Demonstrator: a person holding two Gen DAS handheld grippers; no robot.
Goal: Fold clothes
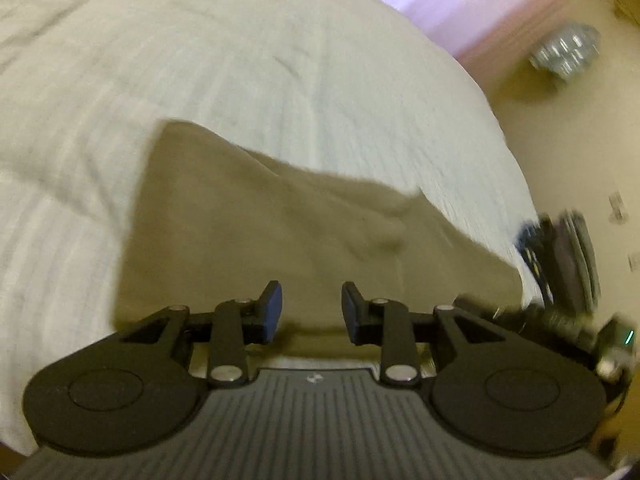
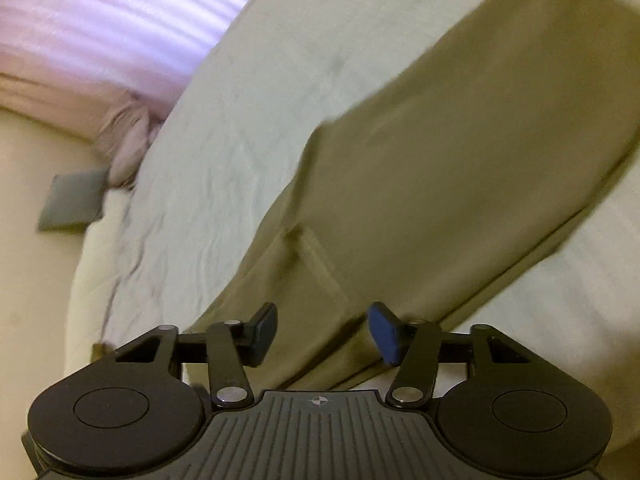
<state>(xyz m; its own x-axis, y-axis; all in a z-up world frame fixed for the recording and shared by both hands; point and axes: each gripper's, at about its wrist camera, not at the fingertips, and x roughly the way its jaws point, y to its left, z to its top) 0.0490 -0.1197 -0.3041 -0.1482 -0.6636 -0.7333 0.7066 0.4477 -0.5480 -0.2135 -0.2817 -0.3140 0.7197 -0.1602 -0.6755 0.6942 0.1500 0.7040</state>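
1. Left tool (image 1: 311,312) hung w/ its two fingers apart, nothing between them; the pads (image 1: 273,307) sat just above the near edge of an olive-tan garment (image 1: 280,232), not pressing on it.
2. Right tool (image 2: 325,330) also stood apart, gap wider than the left's; cloth showed below the gap, but the fingers (image 2: 385,334) didn't clamp it.
3. Garment lay spread on a bed (image 1: 240,60) covered by a pale, lightly wrinkled sheet. Looked like trousers folded lengthwise, though blur left that unsure.
4. In the right wrist view the garment (image 2: 440,168) ran as a long band from the tool up toward the top right corner, w/ a stitched flap or pocket edge (image 2: 320,264) near the tool.
5. In the left wrist view its far edge was uneven, one corner raised at left, a crease near the right end.
6. Beyond the bed: pink-lilac curtain (image 2: 100,12) w/ its hem bunched on the floor (image 2: 24,184); a grey-green square thing (image 2: 74,200) lay on the floor beside the bed corner.
7. Left wrist view, right side: a silvery thing (image 1: 566,52) on the floor, too blurred to identify; the other tool's dark body (image 1: 560,264) showed at the bed edge, smeared.
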